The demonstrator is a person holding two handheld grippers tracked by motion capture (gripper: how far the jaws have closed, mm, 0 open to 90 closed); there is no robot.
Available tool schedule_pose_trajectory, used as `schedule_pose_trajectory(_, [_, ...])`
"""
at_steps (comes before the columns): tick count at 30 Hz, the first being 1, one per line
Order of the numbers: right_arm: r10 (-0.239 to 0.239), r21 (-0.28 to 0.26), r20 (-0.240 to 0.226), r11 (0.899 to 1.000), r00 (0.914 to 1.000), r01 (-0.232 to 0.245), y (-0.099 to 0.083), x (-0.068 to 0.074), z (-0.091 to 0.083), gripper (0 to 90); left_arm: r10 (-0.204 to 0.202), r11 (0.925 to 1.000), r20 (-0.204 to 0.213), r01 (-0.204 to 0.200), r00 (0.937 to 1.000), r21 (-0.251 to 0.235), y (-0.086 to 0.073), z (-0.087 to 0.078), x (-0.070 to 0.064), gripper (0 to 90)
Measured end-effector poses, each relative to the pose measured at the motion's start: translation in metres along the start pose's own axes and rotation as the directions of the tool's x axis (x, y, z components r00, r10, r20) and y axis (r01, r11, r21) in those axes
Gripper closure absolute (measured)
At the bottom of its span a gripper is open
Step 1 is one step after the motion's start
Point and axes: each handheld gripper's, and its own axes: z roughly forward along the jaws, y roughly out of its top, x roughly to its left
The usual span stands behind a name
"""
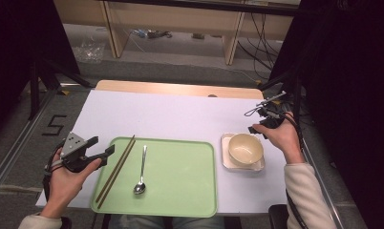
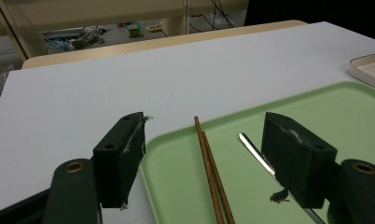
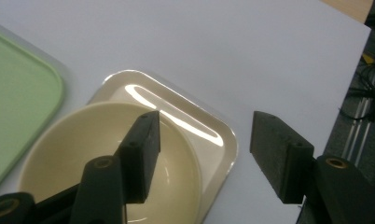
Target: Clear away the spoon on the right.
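The left gripper (image 2: 202, 154) has its jaws apart, with the two brown wooden chopsticks (image 2: 212, 175) between them on the flat green plastic tray (image 2: 232, 140). At lower right of the high view, the right gripper (image 3: 202, 149) has its jaws wide apart over the round cream bowl (image 3: 73, 140).

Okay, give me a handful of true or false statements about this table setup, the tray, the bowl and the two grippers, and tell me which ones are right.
1. The chopsticks lie on the green tray. True.
2. The spoon sits inside the bowl. False: the spoon lies on the tray, to the right of the chopsticks, and the bowl looks empty.
3. The bowl rests on a small square plate to the right of the tray. True.
4. The right gripper is clamped on the bowl's rim. False: its jaws stand open, with one jaw over the bowl and the other off to the side of the plate.
5. The left gripper is open, with the chopsticks lying between its jaws in its own view. True.
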Motion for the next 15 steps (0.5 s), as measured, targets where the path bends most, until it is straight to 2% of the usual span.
schedule_pose_trajectory(3, [0.028,0.02,0.011,0.999,0.9996,-0.028,-0.0028,-0.0032,0.0013,43.8,0.0,1.0,-0.002,0.0,1.0,0.0,-0.0001,-0.0001,-0.0002,30.3])
schedule_pose_trajectory(5, [0.007,0.025,0.002,1.0,1.0,-0.007,-0.0041,-0.0063,0.0037,43.8,0.0,1.0,-0.002,0.0,1.0,0.0,0.0,-0.0002,-0.0004,30.3])
schedule_pose_trajectory(15, [0.036,0.036,-0.01,0.999,0.9993,-0.036,-0.0053,-0.008,0.0072,45.5,0.0,1.0,-0.001,0.0,1.0,-0.006,-0.0002,-0.0011,-0.0001,30.4])
